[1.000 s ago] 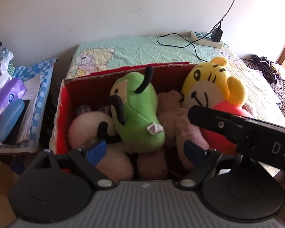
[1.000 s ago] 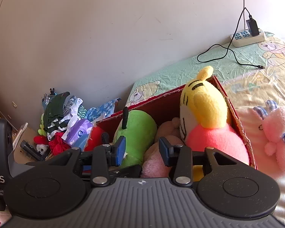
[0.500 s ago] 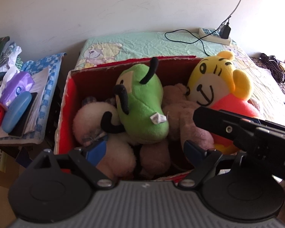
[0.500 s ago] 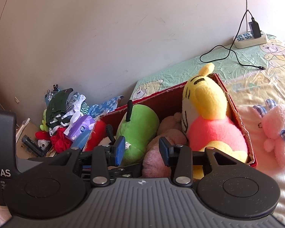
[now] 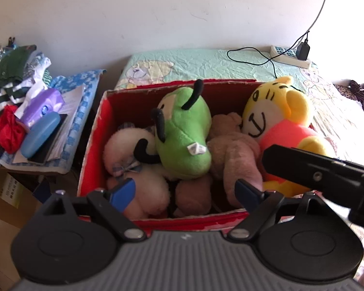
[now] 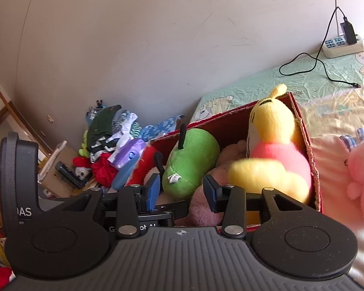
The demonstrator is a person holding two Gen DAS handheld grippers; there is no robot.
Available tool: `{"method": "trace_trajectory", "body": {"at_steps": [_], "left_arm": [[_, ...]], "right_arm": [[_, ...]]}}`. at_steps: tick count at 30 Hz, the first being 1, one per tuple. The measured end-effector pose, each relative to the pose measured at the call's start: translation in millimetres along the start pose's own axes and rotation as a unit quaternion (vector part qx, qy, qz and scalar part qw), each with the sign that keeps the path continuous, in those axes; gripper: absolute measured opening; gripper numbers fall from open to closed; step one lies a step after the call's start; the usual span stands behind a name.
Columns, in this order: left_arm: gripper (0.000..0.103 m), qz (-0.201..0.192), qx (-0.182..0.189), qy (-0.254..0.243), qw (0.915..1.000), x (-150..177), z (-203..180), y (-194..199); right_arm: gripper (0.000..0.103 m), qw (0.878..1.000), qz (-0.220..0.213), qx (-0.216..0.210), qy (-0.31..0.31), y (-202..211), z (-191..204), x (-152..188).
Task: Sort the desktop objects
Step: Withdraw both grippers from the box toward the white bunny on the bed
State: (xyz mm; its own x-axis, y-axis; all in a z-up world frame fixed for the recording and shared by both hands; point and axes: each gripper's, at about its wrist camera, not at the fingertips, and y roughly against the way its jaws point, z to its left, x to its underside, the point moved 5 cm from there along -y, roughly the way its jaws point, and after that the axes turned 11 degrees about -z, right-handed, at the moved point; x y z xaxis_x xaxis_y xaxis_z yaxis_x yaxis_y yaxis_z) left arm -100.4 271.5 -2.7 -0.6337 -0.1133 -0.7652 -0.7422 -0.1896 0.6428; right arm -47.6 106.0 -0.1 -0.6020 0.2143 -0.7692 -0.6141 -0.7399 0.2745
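Red cardboard is what you should watch: the box sits on the bed packed to the brim, and the yellow tiger toy leans over its right wall, so a careless nudge could tip that toy out or drag the box toward the bed's edge. The pink plush lies outside the box on the bed, and it probably belongs in next; pressing it in may pop the green toy loose, since that one rides on top of the pale and brown toys. Your two tools are also close together, and the right tool's body crosses the left view, so they could knock.

Your left tool hangs over the box's near edge, jaws spread wide, pinching nothing. Your right tool is spread about halfway and empty too, in front of the green toy without touching it.
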Motion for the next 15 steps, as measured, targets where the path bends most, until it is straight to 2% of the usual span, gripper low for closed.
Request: {"method": "trace_trajectory", "body": {"at_steps": [7, 11, 15], "left_arm": [[0.089, -0.022, -0.022, -0.010, 0.9995, -12, -19, 19], [0.089, -0.044, -0.014, -0.012, 0.9988, -26, -35, 32], [0.089, -0.064, 0.016, -0.017, 0.9977, -37, -64, 40]], "right_arm": [[0.044, 0.999, -0.010, -0.047, -0.004, 23, -6, -11], [0.044, 0.997, -0.027, -0.066, -0.014, 38, -15, -24], [0.044, 0.996, -0.048, -0.067, -0.016, 58, -29, -37]]}}
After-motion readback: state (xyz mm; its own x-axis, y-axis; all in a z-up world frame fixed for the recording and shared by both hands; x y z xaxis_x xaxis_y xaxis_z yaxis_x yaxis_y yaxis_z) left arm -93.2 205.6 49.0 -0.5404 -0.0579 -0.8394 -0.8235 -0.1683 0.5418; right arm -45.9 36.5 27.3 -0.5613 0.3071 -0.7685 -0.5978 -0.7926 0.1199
